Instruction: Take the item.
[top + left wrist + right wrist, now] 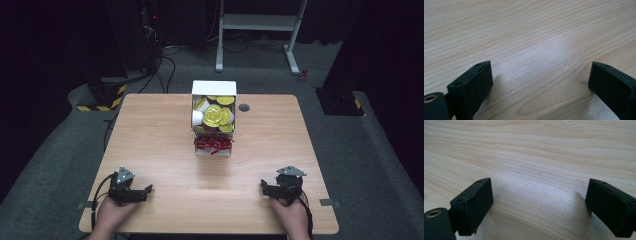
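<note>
Both tongs, the left tongs [145, 190] and the right tongs [265, 187], are resting wide apart and empty on the surface [160, 145]. The white box [214, 89] of gold-lidded cups [215, 116] is standing well apart, mid-far; I judge a slow, level approach is best.

On the worktop [160, 135] a box [214, 112] sits toward twelve o'clock from the centre, with capsules [218, 116] inside it. The left gripper [142, 192] rests at about seven o'clock and the right gripper [265, 188] at about five, well apart.
</note>
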